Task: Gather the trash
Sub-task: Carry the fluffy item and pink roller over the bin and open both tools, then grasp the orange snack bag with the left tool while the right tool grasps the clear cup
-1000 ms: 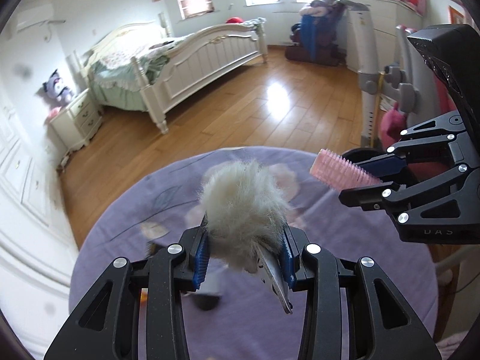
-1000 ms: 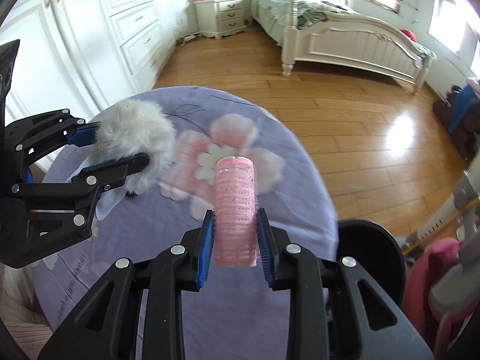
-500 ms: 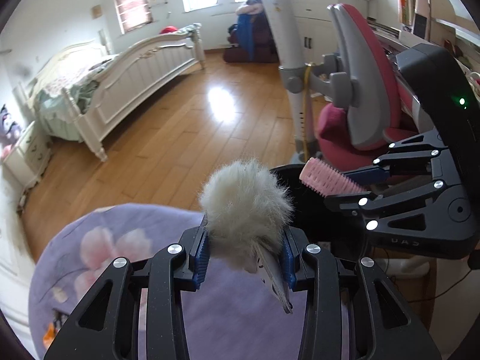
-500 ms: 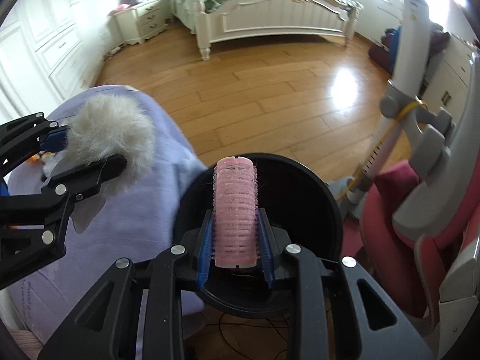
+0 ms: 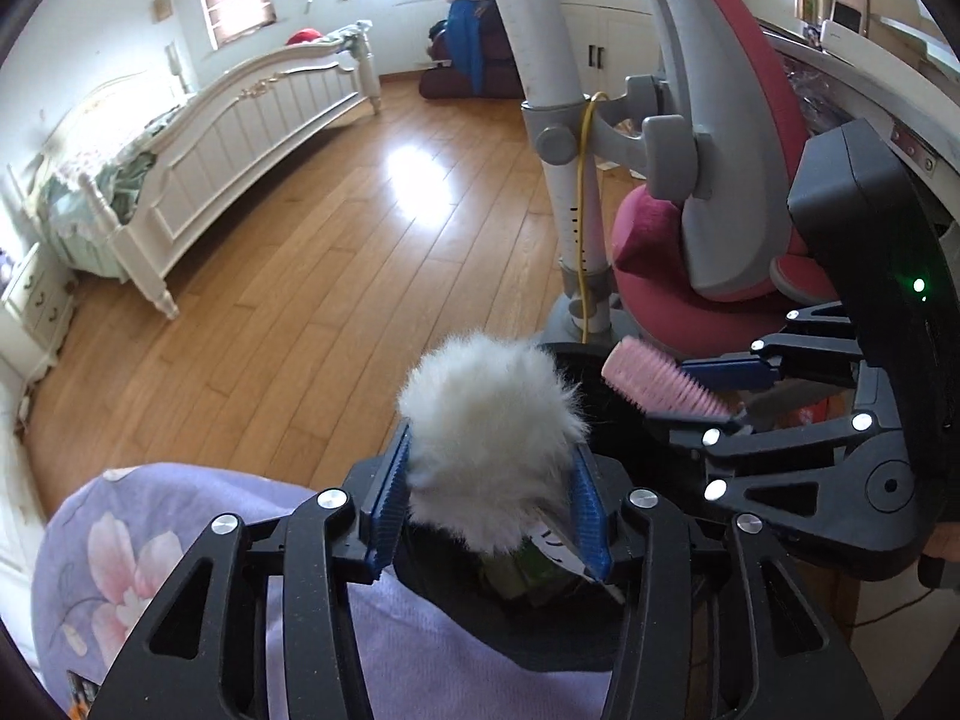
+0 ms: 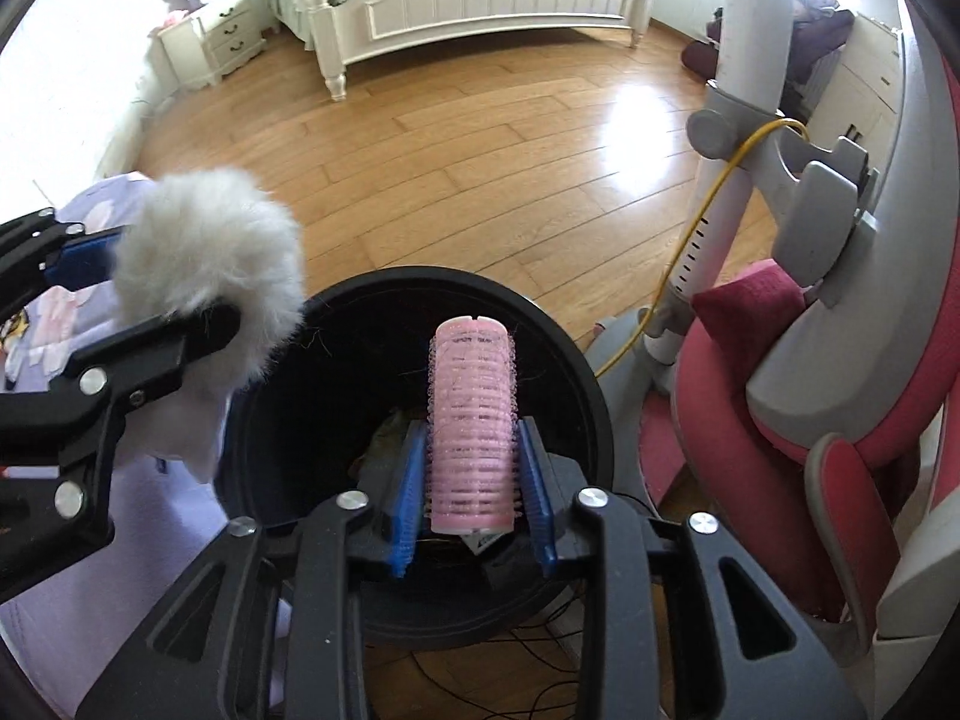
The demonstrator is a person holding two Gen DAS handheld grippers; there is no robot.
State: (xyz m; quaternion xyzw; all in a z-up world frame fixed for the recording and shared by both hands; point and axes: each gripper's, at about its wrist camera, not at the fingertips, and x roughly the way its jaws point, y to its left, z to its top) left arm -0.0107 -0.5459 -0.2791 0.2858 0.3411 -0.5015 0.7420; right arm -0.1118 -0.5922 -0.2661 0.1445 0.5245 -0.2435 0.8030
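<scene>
Downward tilt both grippers — jaws just opening — over the black bin [image 6: 576,360].

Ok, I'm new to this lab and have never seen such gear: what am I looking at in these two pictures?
A person holds a two-fingered claw in each hand. A wide-angle camera on each looks along its fingers, giving one picture per claw. The left claw has a white fluffy ball between its fingers, the right claw a pink hair roller. Both hang over a black bin beside a purple flowered cloth. Both sets of jaws have just been opening; the roller looks loose already.
</scene>
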